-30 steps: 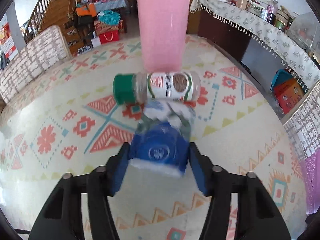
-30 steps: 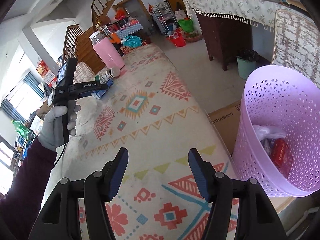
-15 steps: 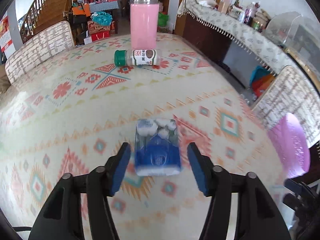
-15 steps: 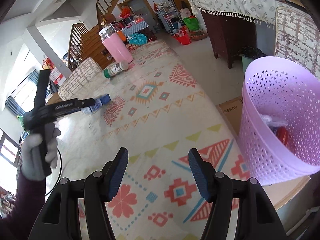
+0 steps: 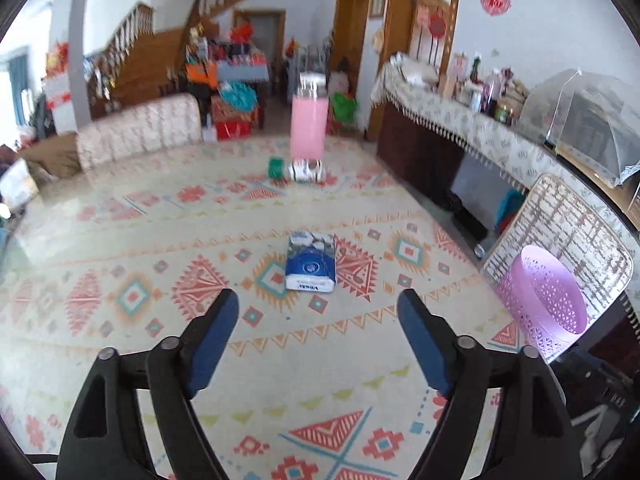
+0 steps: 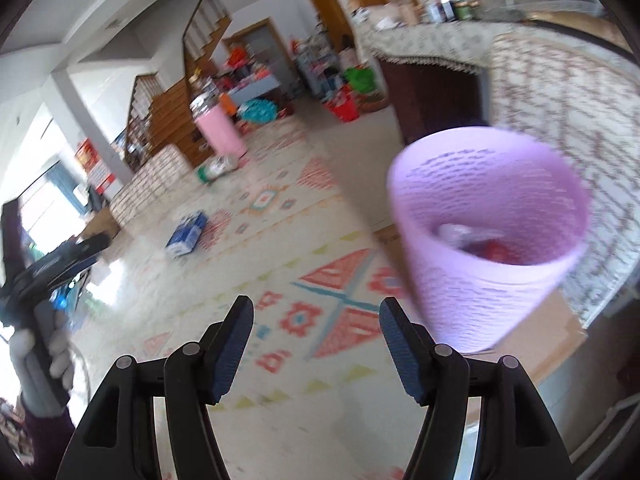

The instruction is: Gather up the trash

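Observation:
A blue and white tissue pack lies flat on the patterned tablecloth, well ahead of my left gripper. The left jaws are opening wide with nothing between them. In the right wrist view the same tissue pack lies left of centre. My right gripper hangs over the table's near end, its jaws opening slightly, empty. The purple mesh basket stands just right of it, holding a red wrapper and a crumpled white bag. The purple basket sits beyond the table's right edge.
A pink tumbler stands at the far end with a green-capped jar lying before it. A gloved hand holds the left gripper at the left. Chairs flank the table; a cloth-covered sideboard runs along the right.
The left gripper carried the tissue pack toward the table's near end, let it go on the cloth and drew back with wider jaws. The right gripper swung toward the basket.

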Action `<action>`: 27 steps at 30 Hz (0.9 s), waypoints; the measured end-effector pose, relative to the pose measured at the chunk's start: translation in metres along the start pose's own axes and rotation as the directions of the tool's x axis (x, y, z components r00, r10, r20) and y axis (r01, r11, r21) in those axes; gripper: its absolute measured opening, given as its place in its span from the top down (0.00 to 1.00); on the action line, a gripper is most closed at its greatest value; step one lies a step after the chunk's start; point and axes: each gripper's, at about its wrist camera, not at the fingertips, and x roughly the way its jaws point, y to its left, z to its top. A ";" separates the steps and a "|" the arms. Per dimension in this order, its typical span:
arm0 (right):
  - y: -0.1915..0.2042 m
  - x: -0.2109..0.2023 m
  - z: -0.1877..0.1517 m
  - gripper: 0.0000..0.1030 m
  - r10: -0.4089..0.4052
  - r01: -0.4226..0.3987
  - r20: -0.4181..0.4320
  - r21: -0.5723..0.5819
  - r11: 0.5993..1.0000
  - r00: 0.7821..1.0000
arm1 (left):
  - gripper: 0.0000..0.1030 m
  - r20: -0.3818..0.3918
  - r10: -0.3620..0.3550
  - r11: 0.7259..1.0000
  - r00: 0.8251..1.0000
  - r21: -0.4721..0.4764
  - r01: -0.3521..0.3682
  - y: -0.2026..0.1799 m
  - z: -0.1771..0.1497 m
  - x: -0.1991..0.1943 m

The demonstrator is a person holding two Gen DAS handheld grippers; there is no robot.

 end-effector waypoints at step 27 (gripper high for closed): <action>-0.023 -0.061 -0.038 0.27 -0.309 0.309 0.113 0.024 0.951 0.944 | 0.03 0.110 -0.060 0.989 0.992 0.139 0.044 -0.121 -0.047 -0.052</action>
